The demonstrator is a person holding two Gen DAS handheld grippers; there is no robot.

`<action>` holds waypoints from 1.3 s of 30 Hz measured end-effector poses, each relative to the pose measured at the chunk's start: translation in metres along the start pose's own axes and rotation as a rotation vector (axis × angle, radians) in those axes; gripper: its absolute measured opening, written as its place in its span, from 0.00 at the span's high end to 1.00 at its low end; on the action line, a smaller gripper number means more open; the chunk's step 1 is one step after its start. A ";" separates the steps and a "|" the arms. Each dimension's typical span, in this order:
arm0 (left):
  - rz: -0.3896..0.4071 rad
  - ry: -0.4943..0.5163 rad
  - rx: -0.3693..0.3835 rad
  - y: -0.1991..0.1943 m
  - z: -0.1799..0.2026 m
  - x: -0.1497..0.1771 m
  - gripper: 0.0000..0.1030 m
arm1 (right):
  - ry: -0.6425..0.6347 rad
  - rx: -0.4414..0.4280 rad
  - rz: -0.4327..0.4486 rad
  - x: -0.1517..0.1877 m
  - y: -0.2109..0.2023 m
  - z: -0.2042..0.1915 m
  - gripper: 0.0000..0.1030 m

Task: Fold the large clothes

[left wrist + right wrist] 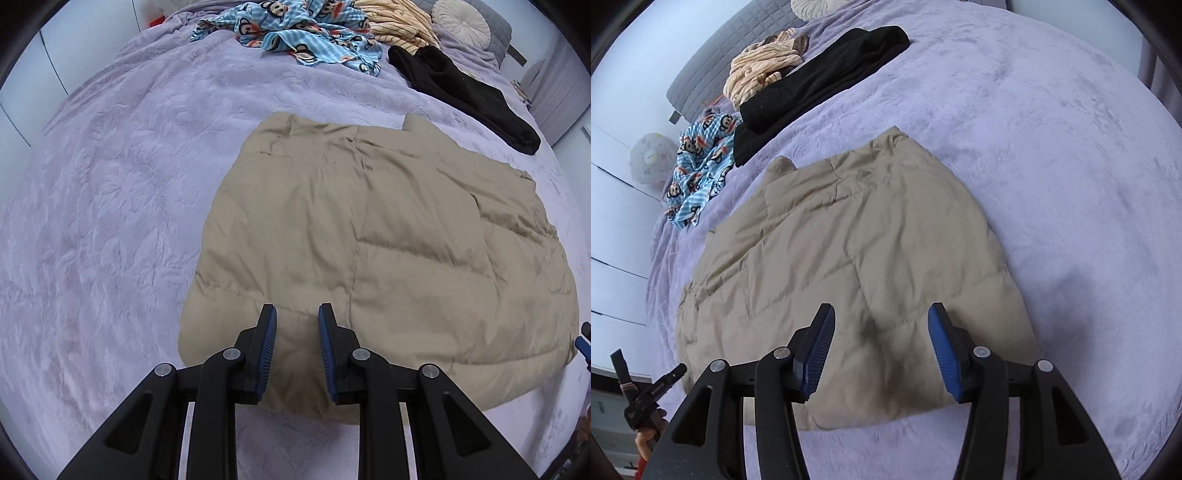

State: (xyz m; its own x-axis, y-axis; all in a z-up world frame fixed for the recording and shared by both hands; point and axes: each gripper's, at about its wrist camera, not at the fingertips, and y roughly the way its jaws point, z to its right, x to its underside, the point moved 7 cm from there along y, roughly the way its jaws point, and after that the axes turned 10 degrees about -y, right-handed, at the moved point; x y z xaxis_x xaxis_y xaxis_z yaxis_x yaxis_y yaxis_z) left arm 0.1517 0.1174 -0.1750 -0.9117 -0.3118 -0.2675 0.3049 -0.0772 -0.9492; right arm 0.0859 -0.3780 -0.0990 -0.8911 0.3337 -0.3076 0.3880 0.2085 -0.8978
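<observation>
A tan quilted jacket (369,251) lies folded flat mid-frame on the lavender bed (110,221). Left gripper (297,350) narrowly parted, right gripper (881,354) wider; both hold nothing. This fold looks finished; next, probably another garment from the upper-frame pile.

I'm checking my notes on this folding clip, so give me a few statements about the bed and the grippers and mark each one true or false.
1. The tan quilted jacket lies flat on the lavender bedspread. True.
2. The right gripper is clamped on the jacket's hem. False: its jaws stand apart with nothing between them.
3. The black garment lies on top of the tan jacket. False: it lies apart, farther up the bed.
4. A blue monkey-print garment lies crumpled beside a striped cream one. True.
5. The left gripper holds no cloth. True.
</observation>
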 end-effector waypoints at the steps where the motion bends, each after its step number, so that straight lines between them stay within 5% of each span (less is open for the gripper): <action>1: -0.009 -0.004 0.007 -0.002 0.000 0.005 0.76 | 0.008 -0.004 -0.005 0.007 -0.003 0.000 0.43; 3: -0.025 -0.011 0.015 -0.003 -0.002 0.014 0.74 | 0.018 -0.010 -0.018 0.022 -0.005 0.001 0.42; 4: -0.035 -0.016 0.016 -0.003 -0.003 0.018 0.63 | 0.022 -0.011 -0.027 0.027 -0.004 0.001 0.42; 5: -0.042 -0.023 0.015 -0.005 -0.004 0.021 0.18 | 0.031 -0.013 -0.039 0.034 -0.004 0.001 0.42; 6: -0.027 -0.038 0.004 -0.009 -0.007 0.023 0.00 | 0.041 -0.016 -0.047 0.039 -0.003 0.001 0.42; 16: -0.031 -0.033 -0.030 -0.021 -0.013 0.041 0.00 | 0.100 -0.063 -0.087 0.072 0.004 -0.005 0.35; 19: -0.039 -0.044 -0.036 -0.016 -0.015 0.044 0.00 | 0.134 -0.099 -0.093 0.078 0.009 -0.005 0.22; 22: -0.053 -0.047 -0.023 -0.012 -0.015 0.047 0.00 | 0.175 -0.135 -0.097 0.080 0.015 -0.005 0.21; 24: -0.054 -0.047 -0.021 -0.011 -0.014 0.047 0.00 | 0.194 -0.162 -0.095 0.081 0.019 -0.005 0.12; 39: -0.106 -0.157 0.072 0.009 -0.016 0.052 0.00 | 0.297 -0.316 -0.092 0.078 0.046 -0.019 0.11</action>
State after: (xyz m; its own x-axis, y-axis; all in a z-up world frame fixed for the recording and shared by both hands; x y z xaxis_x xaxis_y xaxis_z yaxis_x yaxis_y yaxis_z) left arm 0.1021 0.1159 -0.2001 -0.8872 -0.4420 -0.1327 0.2341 -0.1832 -0.9548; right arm 0.0394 -0.3246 -0.1583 -0.8370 0.5405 -0.0854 0.4041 0.5054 -0.7624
